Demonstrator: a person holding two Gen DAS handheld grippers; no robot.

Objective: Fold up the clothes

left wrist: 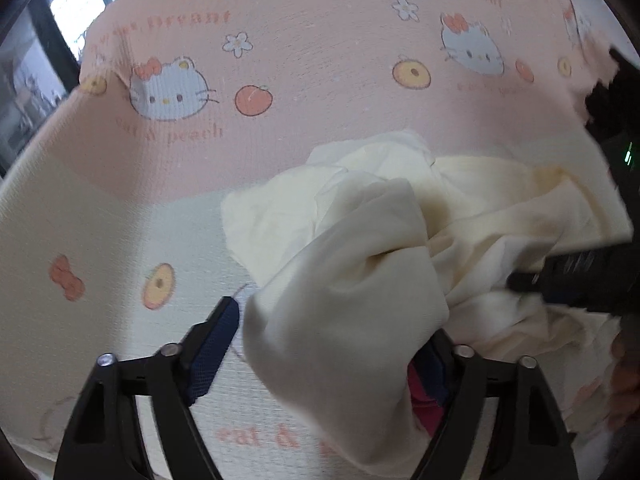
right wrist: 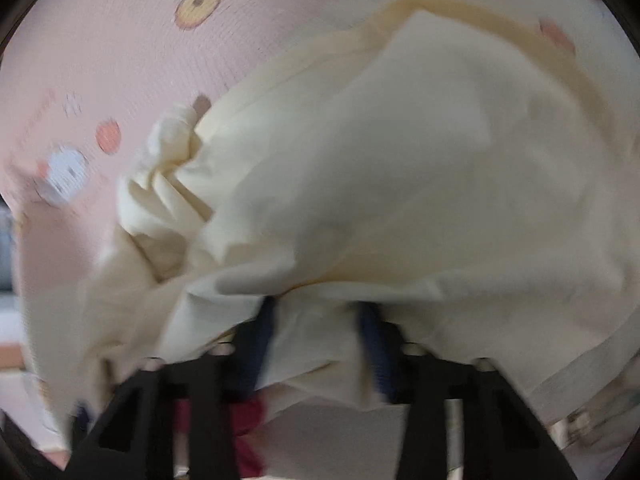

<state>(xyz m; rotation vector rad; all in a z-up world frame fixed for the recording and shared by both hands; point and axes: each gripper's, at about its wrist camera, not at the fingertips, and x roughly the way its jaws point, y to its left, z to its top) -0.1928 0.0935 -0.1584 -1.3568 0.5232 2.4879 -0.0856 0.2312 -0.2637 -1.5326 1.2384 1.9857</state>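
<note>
Cream garment [left wrist: 352,280] lies crumpled on a pink-and-cream printed sheet [left wrist: 280,40], bunched toward the right half of what we see from the left wrist. Starting at the left, our left hand-held gripper [left wrist: 332,344] has its left blue pad [left wrist: 218,344] standing clear of the cloth, bare sheet showing beside it. A thick fold of the garment drapes down between the two fingers and hides most of the right pad, so we read this gripper as spread around the fold, not pinching it. A bit of dark red fabric [left wrist: 420,404] shows low behind that fold.

Further right, the black body of our right hand-held gripper [left wrist: 576,280] reaches in from the frame edge, touching the garment's rumpled edge.

From the right wrist, blurred, the garment [right wrist: 400,168] fills nearly everything and spills over the right hand-held gripper [right wrist: 320,344]. Cloth sits between both blue pads, which stand close together; they seem to pinch it.
</note>
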